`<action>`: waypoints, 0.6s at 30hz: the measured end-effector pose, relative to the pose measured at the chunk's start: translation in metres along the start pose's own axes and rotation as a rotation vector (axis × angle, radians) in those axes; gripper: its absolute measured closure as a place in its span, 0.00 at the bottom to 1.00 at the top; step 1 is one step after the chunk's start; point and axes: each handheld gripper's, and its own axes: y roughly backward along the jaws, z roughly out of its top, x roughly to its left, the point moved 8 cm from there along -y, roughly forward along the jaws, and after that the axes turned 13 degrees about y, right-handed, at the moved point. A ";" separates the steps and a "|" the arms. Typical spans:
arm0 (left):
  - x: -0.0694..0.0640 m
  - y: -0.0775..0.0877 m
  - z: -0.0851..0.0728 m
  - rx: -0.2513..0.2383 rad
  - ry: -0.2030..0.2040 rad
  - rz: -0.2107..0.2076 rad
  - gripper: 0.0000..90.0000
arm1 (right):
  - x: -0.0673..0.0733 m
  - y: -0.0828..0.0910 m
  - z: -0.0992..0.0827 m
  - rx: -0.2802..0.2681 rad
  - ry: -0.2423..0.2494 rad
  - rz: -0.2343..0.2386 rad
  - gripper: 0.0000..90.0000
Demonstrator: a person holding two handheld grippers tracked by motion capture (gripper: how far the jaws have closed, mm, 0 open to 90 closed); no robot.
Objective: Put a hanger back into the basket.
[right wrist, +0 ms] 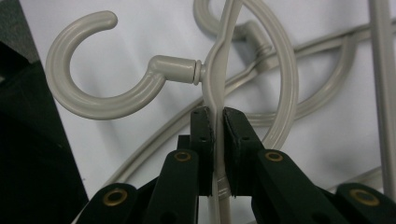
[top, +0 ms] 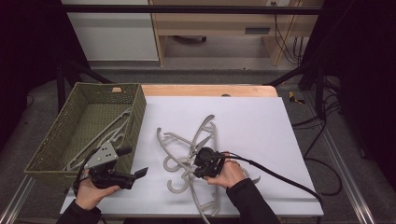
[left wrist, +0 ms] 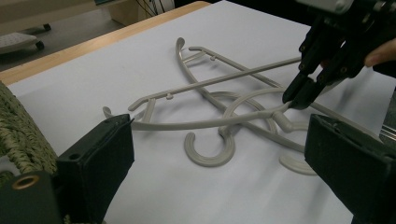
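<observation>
Grey plastic hangers (top: 187,154) lie tangled on the white table sheet (top: 252,126), the right gripper (top: 201,164) clamped on one hanger. Beyond the left gripper (left wrist: 219,154), wide apart, the pile rests. Right gripper view: pads pinch the hanger's bar (right wrist: 217,100) below its hook (right wrist: 93,70).
</observation>
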 end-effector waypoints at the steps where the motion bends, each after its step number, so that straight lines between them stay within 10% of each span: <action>1: 0.000 0.000 0.000 0.000 0.000 -0.001 0.09 | 0.000 -0.005 -0.002 0.008 0.000 0.002 0.92; 18: -0.001 -0.003 -0.002 0.012 -0.004 -0.004 0.09 | -0.001 -0.022 -0.021 0.071 0.012 0.006 0.89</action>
